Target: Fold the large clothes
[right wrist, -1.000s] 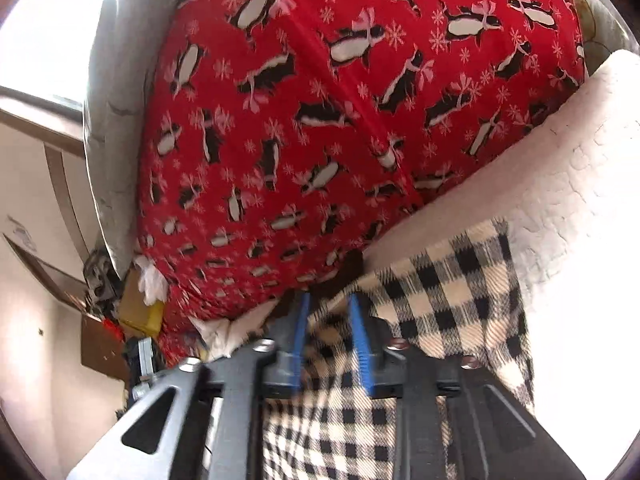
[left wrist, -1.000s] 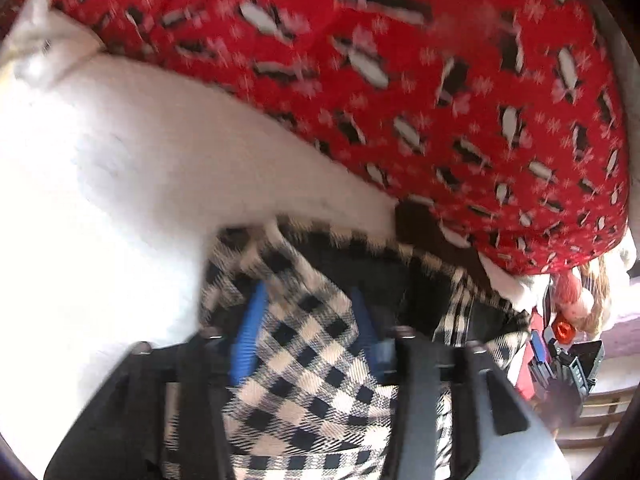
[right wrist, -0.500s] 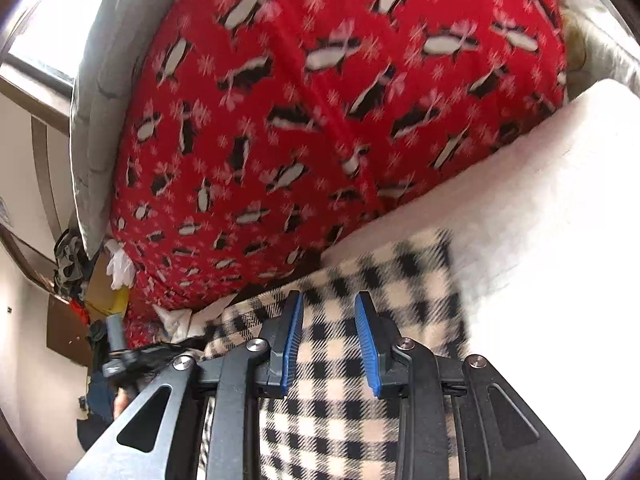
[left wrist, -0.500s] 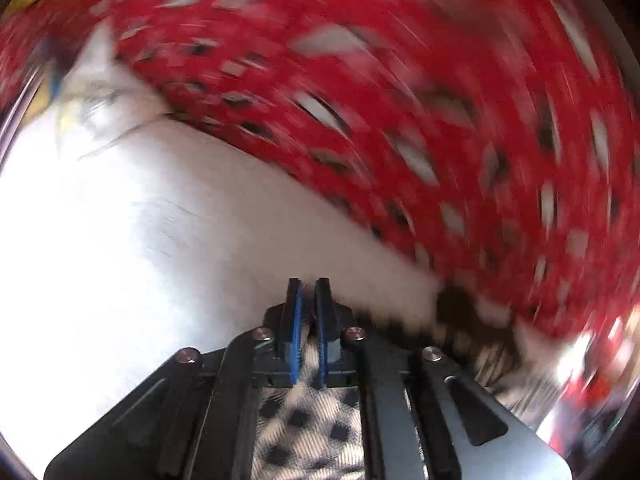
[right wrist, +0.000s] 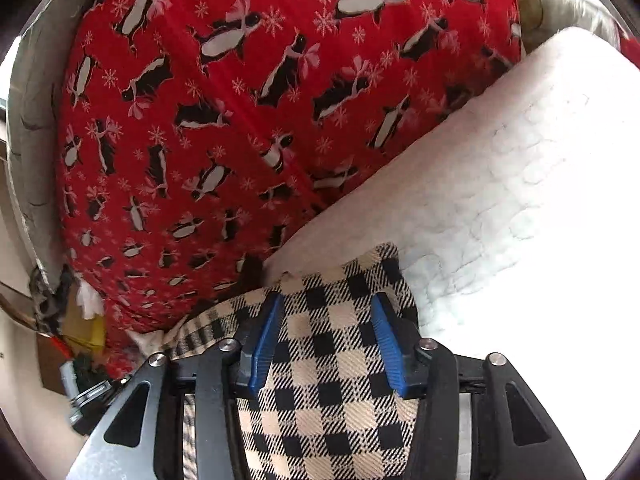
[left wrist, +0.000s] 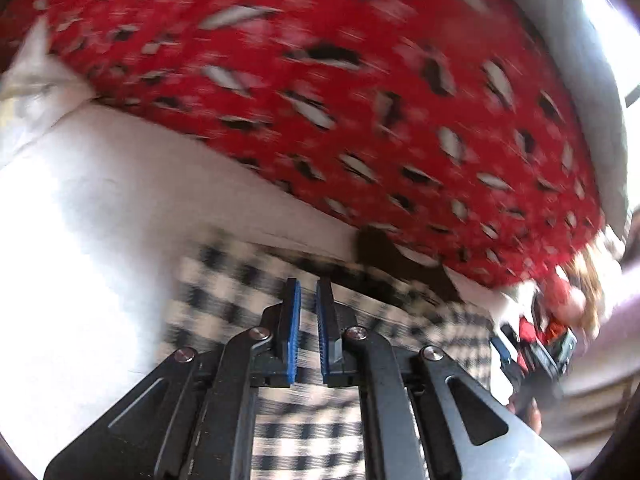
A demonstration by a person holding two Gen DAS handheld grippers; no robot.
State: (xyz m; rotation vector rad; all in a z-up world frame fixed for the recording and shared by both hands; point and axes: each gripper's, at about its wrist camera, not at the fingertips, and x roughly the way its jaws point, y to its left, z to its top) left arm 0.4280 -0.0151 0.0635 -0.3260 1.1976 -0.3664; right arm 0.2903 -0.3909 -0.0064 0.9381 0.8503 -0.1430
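A black-and-cream checked garment lies on a white quilted bed cover. My left gripper hovers over its far edge with the blue pads close together and a narrow gap between them, holding nothing that I can see. The view is blurred by motion. In the right wrist view the same checked garment lies under my right gripper, whose blue pads stand wide apart over the cloth without pinching it. The garment's far corner ends at the white cover.
A big red pillow with a penguin print lies along the far side of the bed. A grey cushion stands behind it. Clutter and furniture show at the bed's edge.
The left gripper closed to a narrow gap and swung over the garment's edge. The right gripper's pads spread wide apart, and the cloth now lies flat beneath it.
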